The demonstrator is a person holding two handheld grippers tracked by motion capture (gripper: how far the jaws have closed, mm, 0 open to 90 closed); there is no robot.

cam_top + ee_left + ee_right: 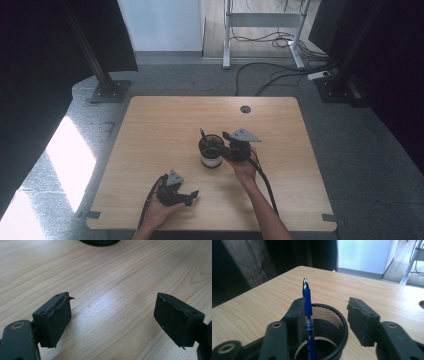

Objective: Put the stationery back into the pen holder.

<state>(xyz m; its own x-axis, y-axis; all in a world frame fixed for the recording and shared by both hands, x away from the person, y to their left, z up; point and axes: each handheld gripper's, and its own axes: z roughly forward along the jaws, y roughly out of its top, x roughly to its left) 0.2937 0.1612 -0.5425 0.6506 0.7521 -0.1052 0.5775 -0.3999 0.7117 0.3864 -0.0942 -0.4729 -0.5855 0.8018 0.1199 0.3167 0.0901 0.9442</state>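
Observation:
A black mesh pen cup (211, 150) stands near the middle of the wooden table (165, 125). A blue pen (308, 317) stands in the mesh cup (327, 327), leaning on its rim, silver tip up. My right gripper (325, 320) hovers over the cup's mouth with its jaws apart; the pen rests against the inner face of the left jaw and the other jaw stands clear of it. From above, the right gripper (227, 146) sits just right of the cup. My left gripper (192, 196) lies low by the table's near edge, open, with bare wood between its pads (58, 317).
A round cable hole (245, 109) sits near the table's far edge. Beyond the table are dark stand bases (107, 90), a white frame leg (226, 60) and loose cables (280, 75) on the grey floor. The cup's dark base (100, 242) shows at the top of the left gripper view.

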